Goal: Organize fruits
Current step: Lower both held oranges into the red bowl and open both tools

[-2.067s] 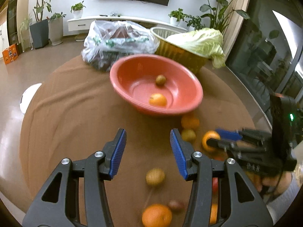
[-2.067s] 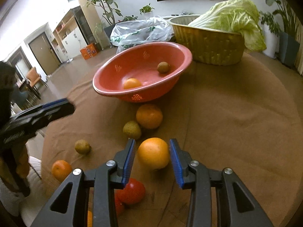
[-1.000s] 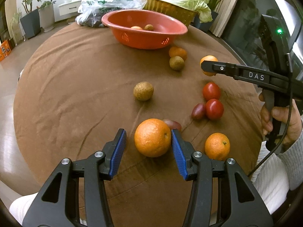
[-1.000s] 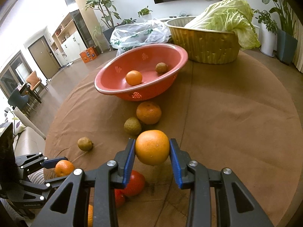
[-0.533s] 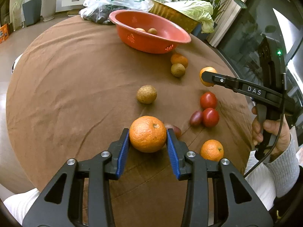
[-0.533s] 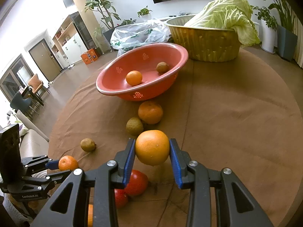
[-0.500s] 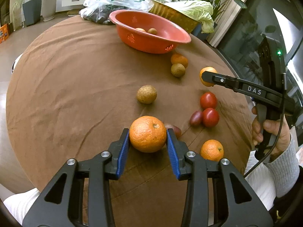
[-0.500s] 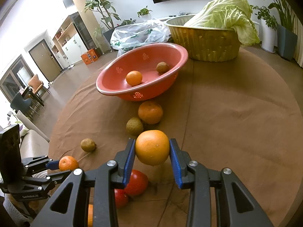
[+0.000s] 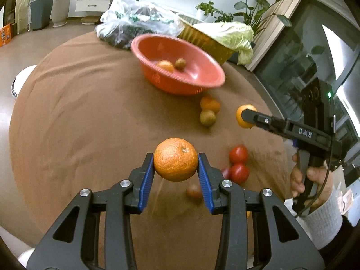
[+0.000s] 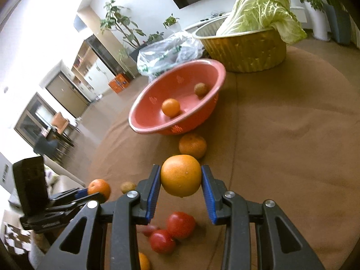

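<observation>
Left gripper [image 9: 175, 166] clamps an orange [image 9: 175, 159] above the brown table [image 9: 78, 112]; right gripper [image 10: 181, 184] pinches a second orange [image 10: 181, 178]. Red bowl [image 9: 202, 76], at twelve o'clock, holds two fruits; tomatoes [image 9: 239, 164] lie at four o'clock.

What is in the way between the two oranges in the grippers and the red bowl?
Nothing visible blocks either. The left gripper and right gripper each hold an orange off the brown cloth. A loose orange and a small greenish fruit lie before the red bowl, low enough to pass over.
</observation>
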Available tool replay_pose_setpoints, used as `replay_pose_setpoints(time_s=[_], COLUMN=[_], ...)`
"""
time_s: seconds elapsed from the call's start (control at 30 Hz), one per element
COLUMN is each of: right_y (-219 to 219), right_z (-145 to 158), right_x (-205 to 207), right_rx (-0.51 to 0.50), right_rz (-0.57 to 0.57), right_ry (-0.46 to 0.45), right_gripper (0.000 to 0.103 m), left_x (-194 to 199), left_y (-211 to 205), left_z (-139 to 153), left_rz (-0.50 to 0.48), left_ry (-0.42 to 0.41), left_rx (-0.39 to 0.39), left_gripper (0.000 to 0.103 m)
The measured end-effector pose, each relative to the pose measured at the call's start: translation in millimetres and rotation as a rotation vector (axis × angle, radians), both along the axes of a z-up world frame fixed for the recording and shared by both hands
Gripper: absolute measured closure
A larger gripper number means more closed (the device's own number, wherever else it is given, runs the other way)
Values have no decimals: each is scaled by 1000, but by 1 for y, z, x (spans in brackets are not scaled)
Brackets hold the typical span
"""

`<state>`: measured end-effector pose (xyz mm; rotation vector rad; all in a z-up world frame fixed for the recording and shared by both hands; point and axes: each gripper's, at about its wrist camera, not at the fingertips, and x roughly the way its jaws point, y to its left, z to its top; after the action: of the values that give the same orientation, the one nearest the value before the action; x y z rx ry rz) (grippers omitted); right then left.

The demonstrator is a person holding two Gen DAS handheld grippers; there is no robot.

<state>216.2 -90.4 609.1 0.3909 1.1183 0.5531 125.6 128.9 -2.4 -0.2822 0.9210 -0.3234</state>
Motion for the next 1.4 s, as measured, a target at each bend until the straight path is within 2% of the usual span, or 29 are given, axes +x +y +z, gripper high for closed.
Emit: replay_pose_setpoints(time_s=[0.23, 0.47, 0.87, 1.17, 1.23, 1.3, 1.4], right_y=[-3, 8, 21, 24, 22, 18, 11], right_z=[12, 25, 8, 11, 13, 14, 15], right_x=[19, 51, 86, 94, 91, 86, 75], right_rx=[80, 64, -4, -36, -34, -31, -22], right_rz=[-33, -33, -27, -25, -29, -36, -50], right_ry=[-17, -63, -55, -95, -105, -109, -106], right_gripper=[65, 65, 62, 62, 61, 59, 59], left_x=[37, 78, 129, 145, 146, 146, 144], left_y=[2, -9, -23, -33, -33, -33, -33], left_z=[28, 48, 31, 17, 16, 17, 21], left_rz=[5, -13, -18, -9, -8, 1, 8], left_ry=[-61, -101, -89, -96, -104, -116, -130], left_rx=[-10, 2, 98, 223, 233, 243, 244], left_gripper=[68, 68, 67, 66, 63, 55, 54])
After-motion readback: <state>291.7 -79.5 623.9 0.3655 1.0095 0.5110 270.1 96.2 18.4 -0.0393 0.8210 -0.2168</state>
